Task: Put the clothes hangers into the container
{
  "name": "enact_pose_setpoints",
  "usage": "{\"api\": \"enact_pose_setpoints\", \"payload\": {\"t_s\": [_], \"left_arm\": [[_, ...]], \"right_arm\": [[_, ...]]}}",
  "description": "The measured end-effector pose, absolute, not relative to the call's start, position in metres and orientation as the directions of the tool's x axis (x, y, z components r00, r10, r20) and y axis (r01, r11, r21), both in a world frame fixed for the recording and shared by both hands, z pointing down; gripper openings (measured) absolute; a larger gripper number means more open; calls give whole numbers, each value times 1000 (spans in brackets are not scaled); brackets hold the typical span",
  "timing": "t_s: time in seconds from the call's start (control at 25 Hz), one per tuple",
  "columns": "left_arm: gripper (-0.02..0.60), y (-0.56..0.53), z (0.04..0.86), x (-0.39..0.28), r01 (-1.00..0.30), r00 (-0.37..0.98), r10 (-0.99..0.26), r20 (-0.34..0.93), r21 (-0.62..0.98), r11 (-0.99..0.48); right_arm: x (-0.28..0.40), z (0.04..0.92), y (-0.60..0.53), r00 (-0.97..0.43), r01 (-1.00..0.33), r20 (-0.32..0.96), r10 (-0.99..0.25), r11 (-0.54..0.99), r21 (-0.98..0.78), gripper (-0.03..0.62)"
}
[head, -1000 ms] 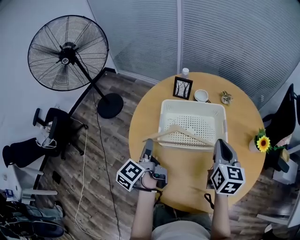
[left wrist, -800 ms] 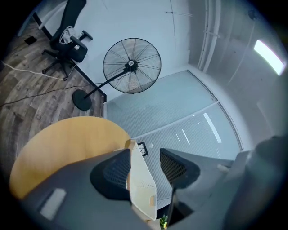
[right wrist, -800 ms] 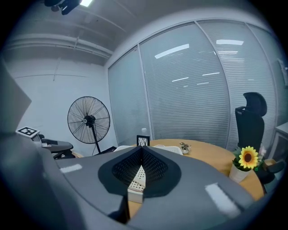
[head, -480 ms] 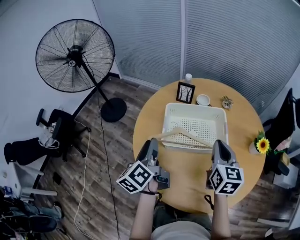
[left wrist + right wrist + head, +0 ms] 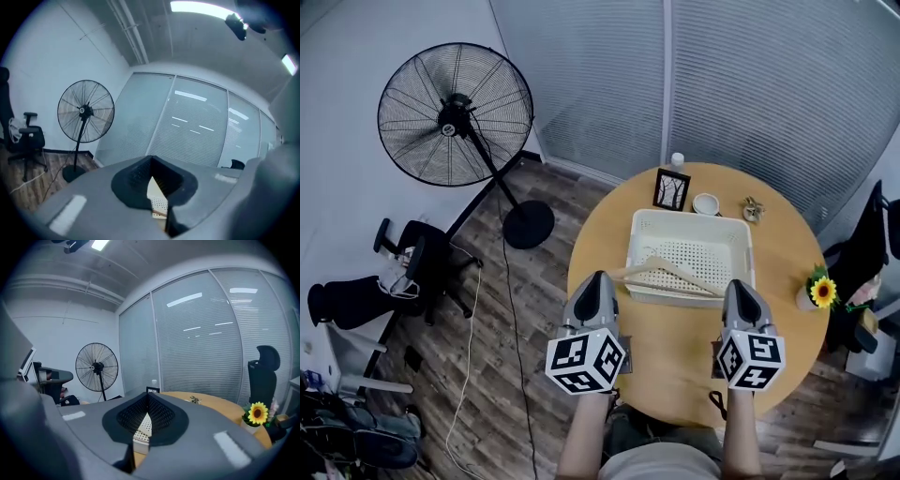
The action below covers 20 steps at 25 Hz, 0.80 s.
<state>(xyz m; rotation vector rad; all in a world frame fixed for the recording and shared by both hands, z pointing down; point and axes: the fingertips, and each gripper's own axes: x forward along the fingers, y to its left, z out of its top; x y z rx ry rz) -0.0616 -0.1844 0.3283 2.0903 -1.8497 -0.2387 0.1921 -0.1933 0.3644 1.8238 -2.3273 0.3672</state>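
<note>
The round wooden table point(image 5: 675, 342) bears a white container point(image 5: 742, 258) with a perforated floor. A black standing fan point(image 5: 455, 112) is on the plank floor well to the left of the container, and a black chair point(image 5: 874, 234) to its right is cut off by the picture's edge. One pale wooden clothes hanger point(image 5: 667, 273) lies tilted over the container's near rim, partly inside, with one arm poking out past the left wall; its hook cannot be made out. The left gripper point(image 5: 598, 278) is just beside the container's near left corner and the right gripper point(image 5: 737, 286) at its near right corner. Both sets of jaws are pressed together at the tips with nothing between them, and each cube shows black-and-white square markers. Behind the container stand a black picture frame point(image 5: 671, 189), a white cup point(image 5: 706, 202), a small bottle point(image 5: 677, 160) and a tiny object point(image 5: 753, 208) too small to identify. A sunflower point(image 5: 822, 291) is at the table edge to the container's right.
</note>
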Motion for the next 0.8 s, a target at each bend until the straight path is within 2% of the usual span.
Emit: {"api": "enact_pose_setpoints", "payload": {"t_s": [0.32, 0.8], "left_arm": [[0, -179, 307, -52, -985, 108, -993, 55, 143, -99], [0, -173, 303, -51, -990, 102, -994, 40, 102, -97]], "right_arm": [[199, 358, -192, -237, -971, 233, -943, 222, -89, 23], [195, 350, -189, -245, -969, 195, -950, 237, -68, 23]]}}
